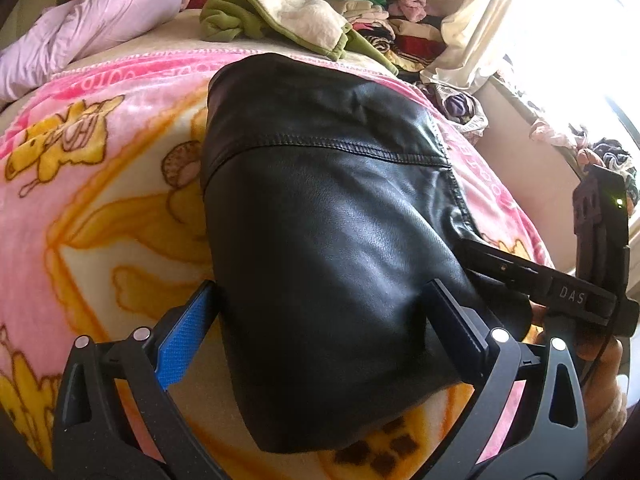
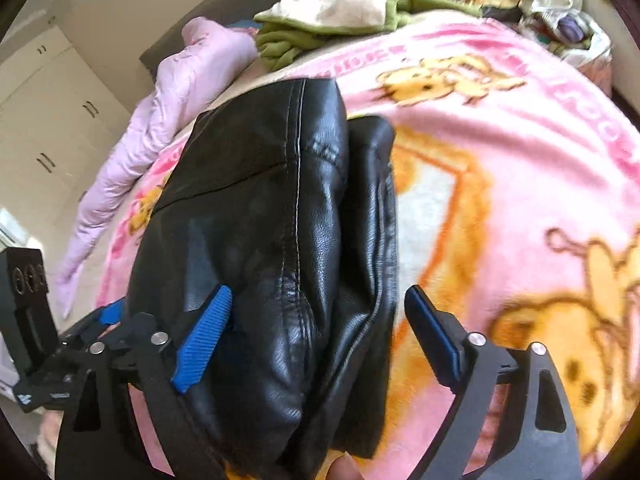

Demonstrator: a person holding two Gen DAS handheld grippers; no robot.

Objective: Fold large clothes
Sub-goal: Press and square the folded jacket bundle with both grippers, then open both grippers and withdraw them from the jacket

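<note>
Currently I read both tongs as spread wide, with nothing clamped. On the left gripper (image 1: 320, 320), the blue-padded finger (image 1: 184, 340) stands just beside the near left edge of the black leather jacket (image 1: 320, 200), while the opposite finger sits over the jacket's near right portion; whether either pad touches the leather I cannot tell. The folded jacket lies between and ahead of these fingers, flat on the pink cartoon blanket (image 1: 100, 152), a stitched seam running across it further out. To the right of the left tongs I see the right gripper (image 1: 560, 292) from the side, with part of a hand (image 1: 600, 360) behind it.

On the right gripper (image 2: 316, 340), the jaws stand well apart over the same jacket (image 2: 260, 220). Its blue finger (image 2: 204, 344) overlaps the leather on the left side; the other finger sits clear of the jacket's right edge, above the blanket (image 2: 500, 140). The jacket's near end fills the gap between them but is not pinched. Left of these tongs, the left gripper (image 2: 80, 344) shows at the frame edge.

Beyond the jacket, ahead of both tongs, lie a green and cream garment (image 1: 280, 20) and a lilac padded coat (image 1: 80, 28). Furthest out, to the right, a mixed pile of clothes (image 1: 400, 28) sits by a bright window
</note>
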